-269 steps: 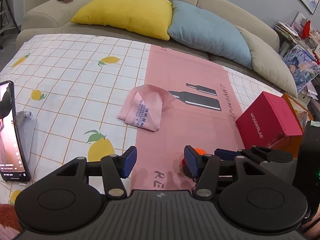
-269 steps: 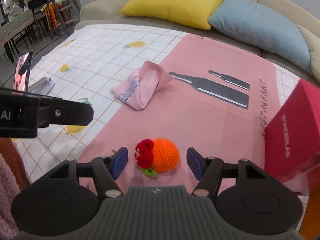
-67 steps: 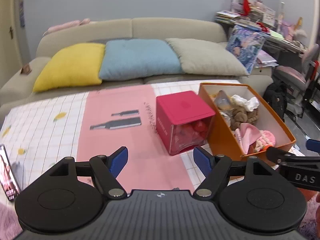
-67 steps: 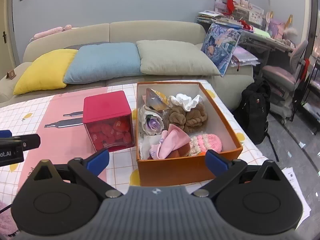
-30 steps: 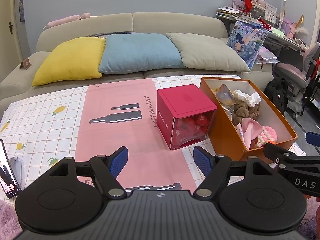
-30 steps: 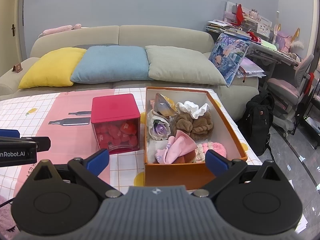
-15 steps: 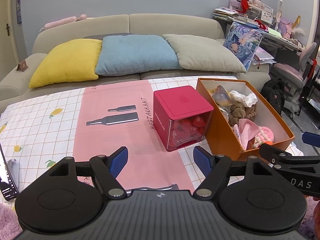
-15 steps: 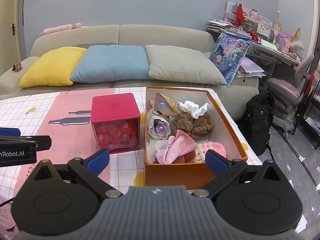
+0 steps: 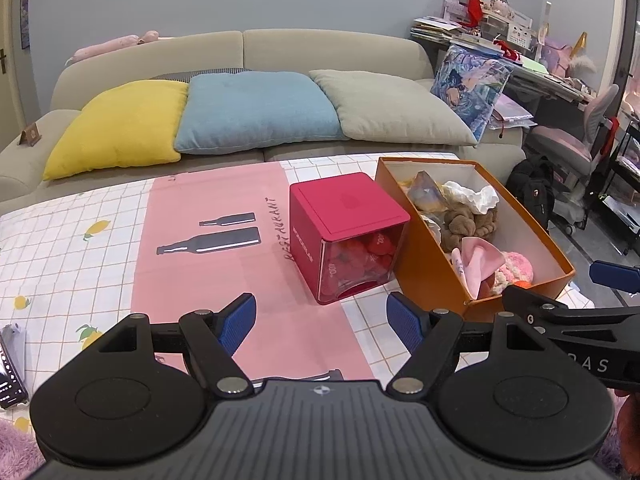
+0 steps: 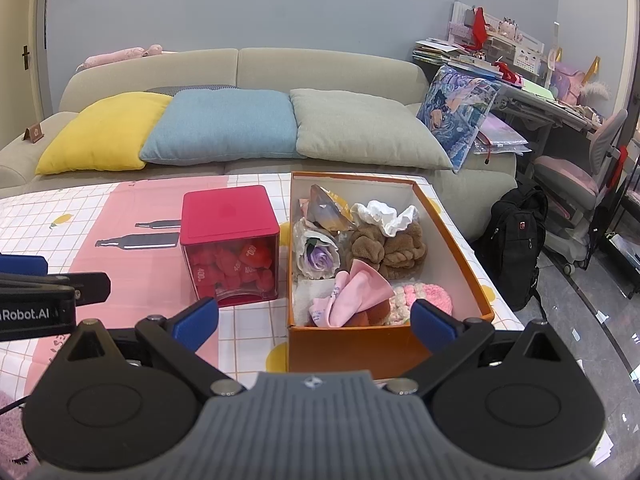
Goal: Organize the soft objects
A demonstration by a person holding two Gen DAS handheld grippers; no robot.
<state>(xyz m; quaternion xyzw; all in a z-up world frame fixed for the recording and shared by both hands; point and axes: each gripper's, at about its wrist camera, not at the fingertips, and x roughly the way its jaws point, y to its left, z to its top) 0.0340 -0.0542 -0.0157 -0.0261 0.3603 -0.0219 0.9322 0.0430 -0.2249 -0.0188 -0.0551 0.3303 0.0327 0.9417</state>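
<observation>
An orange box (image 10: pixel 452 240) stands on the table at the right and holds several soft things: a pink cloth (image 10: pixel 356 292), a brown plush (image 10: pixel 384 248), a white scrunchie (image 10: pixel 384 212), a purple fabric rose (image 10: pixel 318 256) and a pink knitted piece (image 10: pixel 428 294). The box also shows in the left wrist view (image 9: pixel 436 280), with the pink cloth (image 9: pixel 478 256) in it. My right gripper (image 10: pixel 314 322) is open and empty, held back in front of the box's near wall. My left gripper (image 9: pixel 322 318) is open and empty above the pink mat, left of the box.
A red cube box (image 10: pixel 228 220) with red soft pieces stands left of the orange box. The table has a checked lemon cloth (image 9: pixel 60 248) and a pink mat (image 9: pixel 208 264). A phone (image 9: pixel 8 376) lies at the left edge. A sofa with cushions (image 10: pixel 224 128) is behind; a backpack (image 10: pixel 516 240) is on the floor.
Both grippers stay open and empty. The left wrist view has shifted slightly; the right wrist view is nearly still. Earlier, the pink cloth and orange knitted toy lay on the table.
</observation>
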